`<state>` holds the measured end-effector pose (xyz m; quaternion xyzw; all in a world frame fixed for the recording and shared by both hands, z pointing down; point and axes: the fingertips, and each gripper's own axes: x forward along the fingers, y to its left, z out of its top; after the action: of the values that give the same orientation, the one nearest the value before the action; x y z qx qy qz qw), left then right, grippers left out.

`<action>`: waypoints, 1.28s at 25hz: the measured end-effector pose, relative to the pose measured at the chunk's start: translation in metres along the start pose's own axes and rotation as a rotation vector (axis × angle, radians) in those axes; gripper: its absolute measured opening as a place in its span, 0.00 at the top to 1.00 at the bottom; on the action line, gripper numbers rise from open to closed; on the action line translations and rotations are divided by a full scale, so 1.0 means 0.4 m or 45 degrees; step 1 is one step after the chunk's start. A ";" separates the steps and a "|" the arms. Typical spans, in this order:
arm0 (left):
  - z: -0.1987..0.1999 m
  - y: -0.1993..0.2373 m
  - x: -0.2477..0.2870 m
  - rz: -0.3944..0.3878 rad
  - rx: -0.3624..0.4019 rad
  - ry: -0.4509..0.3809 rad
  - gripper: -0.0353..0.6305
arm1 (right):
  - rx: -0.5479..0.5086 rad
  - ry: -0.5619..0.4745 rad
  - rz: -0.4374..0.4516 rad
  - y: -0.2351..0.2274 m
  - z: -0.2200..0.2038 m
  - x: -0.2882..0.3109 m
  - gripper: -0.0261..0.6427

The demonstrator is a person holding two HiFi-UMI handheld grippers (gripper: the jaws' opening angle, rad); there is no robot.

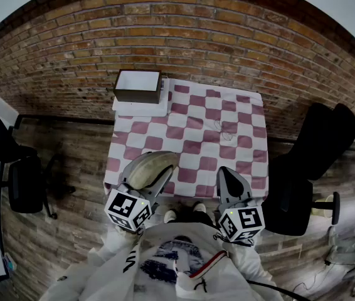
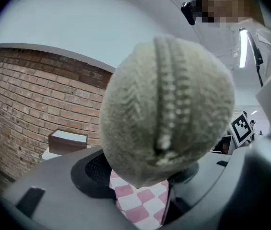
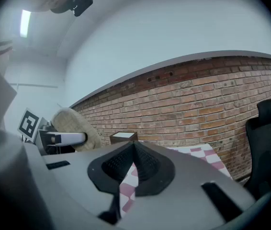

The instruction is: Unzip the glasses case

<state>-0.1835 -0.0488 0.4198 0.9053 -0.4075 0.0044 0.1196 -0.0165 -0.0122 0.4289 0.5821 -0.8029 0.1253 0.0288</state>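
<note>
Inside the left gripper sits a rounded, woolly, zippered glasses case.

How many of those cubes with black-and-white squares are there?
2. One cube sits on the left gripper, at the head view's lower left; the other cube on the right gripper, lower right. None seems hidden.

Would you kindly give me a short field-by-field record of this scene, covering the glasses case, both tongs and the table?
surface: pink-and-white checked tablecloth; brown box at its far left corner
held item: grey-beige oval fabric glasses case, lifted near the cloth's front left edge
fastening: zip down the case's middle, looks closed where visible
left: left tongs shut on the case
right: right tongs shut, empty, apart from the case
</note>
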 end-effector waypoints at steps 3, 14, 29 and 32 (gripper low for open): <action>-0.001 -0.012 -0.004 -0.003 0.012 0.003 0.51 | 0.002 -0.001 0.001 0.004 -0.001 -0.006 0.94; 0.029 -0.045 0.032 -0.008 0.020 -0.015 0.51 | -0.016 -0.024 0.014 -0.029 0.031 -0.011 0.94; 0.047 -0.121 0.175 0.037 0.027 0.002 0.51 | -0.027 -0.036 0.081 -0.183 0.088 0.013 0.94; 0.045 -0.135 0.198 0.041 0.039 0.010 0.51 | -0.017 -0.031 0.092 -0.210 0.082 0.017 0.94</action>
<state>-0.0924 -0.0765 0.3991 0.9004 -0.4213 0.0164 0.1072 0.0638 -0.0506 0.4125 0.5540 -0.8245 0.1137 0.0183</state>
